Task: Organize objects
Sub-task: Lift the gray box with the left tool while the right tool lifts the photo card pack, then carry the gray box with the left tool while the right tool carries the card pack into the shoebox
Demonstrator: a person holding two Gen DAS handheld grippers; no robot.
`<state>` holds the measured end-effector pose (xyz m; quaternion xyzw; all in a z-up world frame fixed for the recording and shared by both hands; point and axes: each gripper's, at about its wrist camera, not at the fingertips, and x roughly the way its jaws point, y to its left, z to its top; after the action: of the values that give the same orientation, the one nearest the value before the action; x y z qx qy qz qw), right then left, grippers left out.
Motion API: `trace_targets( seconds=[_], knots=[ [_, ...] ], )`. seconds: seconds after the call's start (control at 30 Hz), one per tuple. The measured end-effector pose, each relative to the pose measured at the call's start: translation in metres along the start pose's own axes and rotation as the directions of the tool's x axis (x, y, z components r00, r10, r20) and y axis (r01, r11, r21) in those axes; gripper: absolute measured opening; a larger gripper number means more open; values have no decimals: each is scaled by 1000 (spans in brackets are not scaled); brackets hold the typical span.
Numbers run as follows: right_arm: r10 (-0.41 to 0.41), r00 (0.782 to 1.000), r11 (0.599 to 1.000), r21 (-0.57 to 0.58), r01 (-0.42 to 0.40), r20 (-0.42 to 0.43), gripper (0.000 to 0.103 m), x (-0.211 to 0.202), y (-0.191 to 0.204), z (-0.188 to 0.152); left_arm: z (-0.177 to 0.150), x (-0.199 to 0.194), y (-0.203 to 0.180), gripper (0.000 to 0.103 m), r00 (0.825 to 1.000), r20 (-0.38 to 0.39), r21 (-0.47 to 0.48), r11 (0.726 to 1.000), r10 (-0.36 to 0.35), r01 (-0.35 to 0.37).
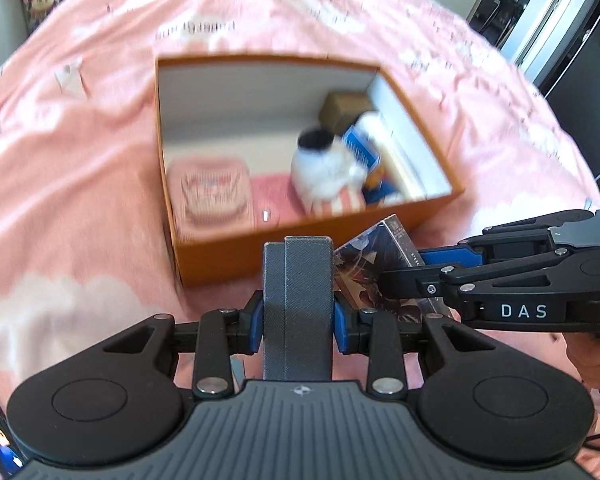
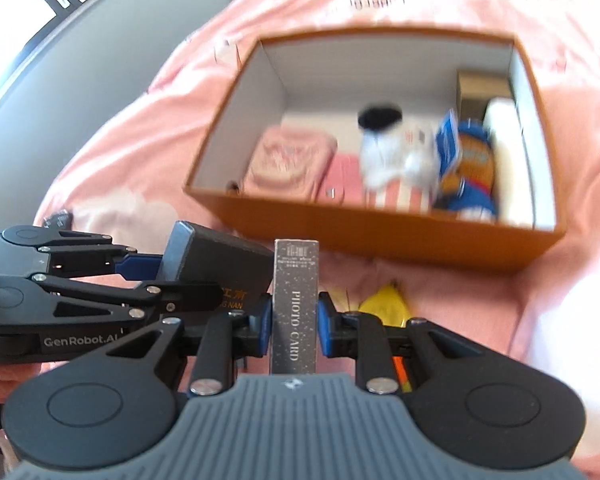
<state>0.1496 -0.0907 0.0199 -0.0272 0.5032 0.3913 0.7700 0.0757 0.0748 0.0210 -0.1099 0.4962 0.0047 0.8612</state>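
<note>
Orange box [image 2: 380,236] holding plush toy [image 2: 396,152], pink tin [image 2: 288,160]

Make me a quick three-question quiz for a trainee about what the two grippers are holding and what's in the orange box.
1. True or false: the left gripper is shut on a grey textured case.
2. Which words are printed on the narrow box gripped by the right gripper? A) PHOTO CARD B) GIFT CARD C) POST CARD
3. Fill in: inside the orange box, the white plush toy has a ____ top.

Key: 1 true; 2 A; 3 black.
</note>
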Motion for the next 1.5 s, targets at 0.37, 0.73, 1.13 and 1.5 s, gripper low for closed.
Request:
trace_targets(
  seconds=[0.37, 0.73, 1.13, 1.5],
  knots=[
    [-4, 987, 998, -58, 14, 161, 24, -28, 2, 64, 66, -19, 21, 38, 989, 149, -3, 1000, -21, 22],
    [20, 978, 992, 121, -46, 206, 24, 15, -44, 142, 141, 56, 67, 38, 993, 117, -113, 993, -29, 43],
    [-18, 983, 980, 197, -19, 183, 24, 86, -76, 168, 152, 121, 75, 38, 999, 48, -105, 994, 12, -7],
    [-82, 987, 973, 224, 48, 142, 24, 116, -87, 163, 147, 141, 56, 39, 993, 10, 23, 992, 120, -120]
  ],
)
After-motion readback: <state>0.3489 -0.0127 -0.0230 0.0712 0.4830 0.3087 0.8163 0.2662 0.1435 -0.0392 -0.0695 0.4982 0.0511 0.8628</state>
